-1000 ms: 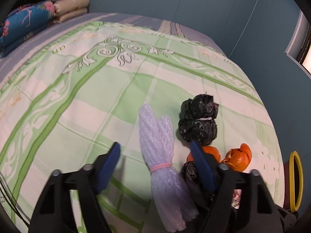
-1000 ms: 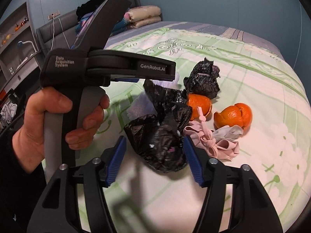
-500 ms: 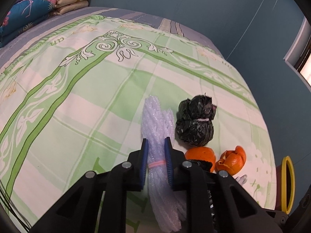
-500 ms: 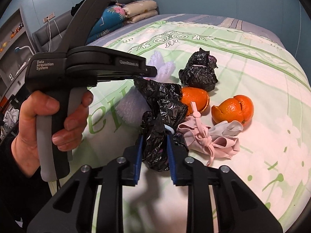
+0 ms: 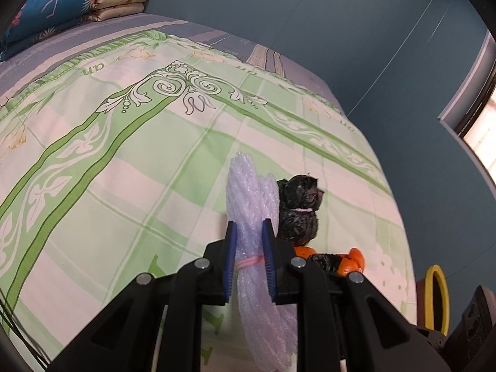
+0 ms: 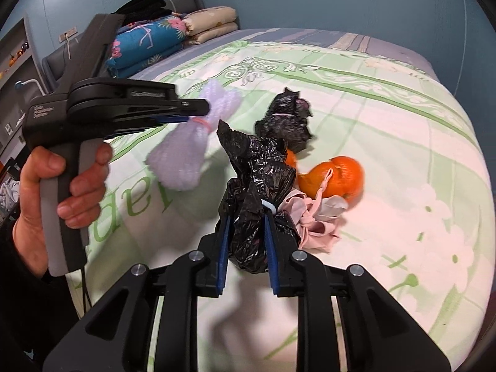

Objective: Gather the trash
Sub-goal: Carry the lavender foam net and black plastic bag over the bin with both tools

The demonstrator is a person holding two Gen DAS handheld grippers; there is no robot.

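Green letters on the bedspread (image 6: 403, 142) — "an" — other print too blurred.

Tied bag (image 6: 286, 121) behind orange (image 6: 336, 175); mask (image 6: 313, 221) before orange, on bed (image 6: 403, 142).

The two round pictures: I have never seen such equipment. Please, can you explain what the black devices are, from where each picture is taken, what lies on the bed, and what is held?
There is no robot here. A person holds a pistol-like tool in each hand, and each tool ends in a two-finger gripper with a wide-angle camera looking along its fingers.

In the left tool's picture, the left gripper is shut on a pale foam net bundle tied with a pink band. In the right tool's picture, the right gripper is shut on a crumpled black plastic bag; the person's left hand and its tool also show there.

On the green patterned bedspread remain a second, tied black bag, orange peels and a pink cloth mask. Folded blankets lie at the head of the bed.
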